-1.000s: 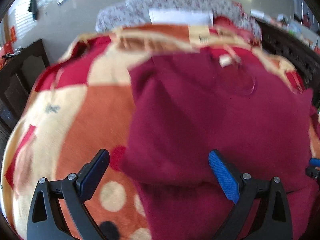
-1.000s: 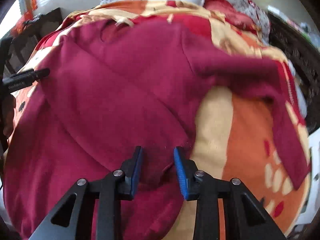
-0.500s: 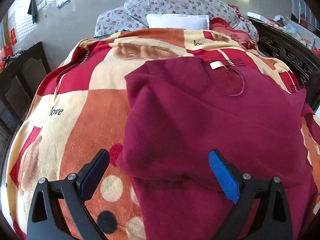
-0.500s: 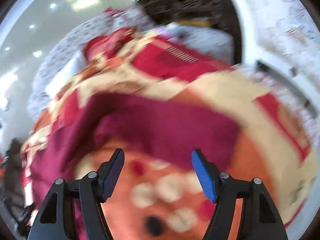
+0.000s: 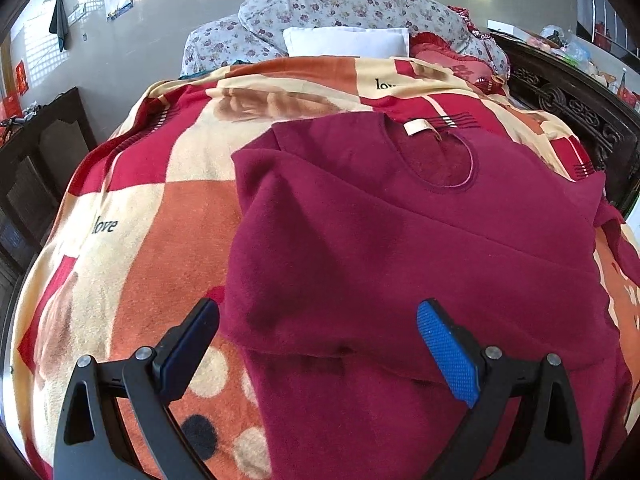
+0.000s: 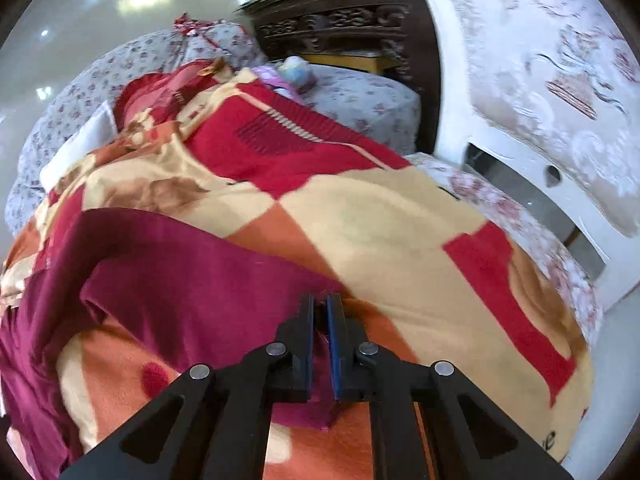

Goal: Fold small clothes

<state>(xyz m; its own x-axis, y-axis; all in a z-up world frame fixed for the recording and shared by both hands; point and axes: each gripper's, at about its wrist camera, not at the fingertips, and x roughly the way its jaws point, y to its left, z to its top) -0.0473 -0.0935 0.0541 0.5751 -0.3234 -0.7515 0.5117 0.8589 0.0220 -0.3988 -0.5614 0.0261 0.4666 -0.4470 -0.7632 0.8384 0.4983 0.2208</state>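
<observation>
since the right gripper (image 6: 320, 316) is pinching the maroon sweater's (image 5: 400, 248) sleeve (image 6: 180, 280) near the blanket's (image 5: 160, 240) right edge, it's probably folding it inward, left gripper (image 5: 320, 344) spread wide.

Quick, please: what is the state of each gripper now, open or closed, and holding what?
Left gripper: open, holding nothing, over the maroon top.
Right gripper: closed on the top's sleeve.

A home bedroom: blanket-covered bed (image 5: 160, 208), floral pillows (image 5: 344, 12), carved headboard (image 6: 336, 28).
</observation>
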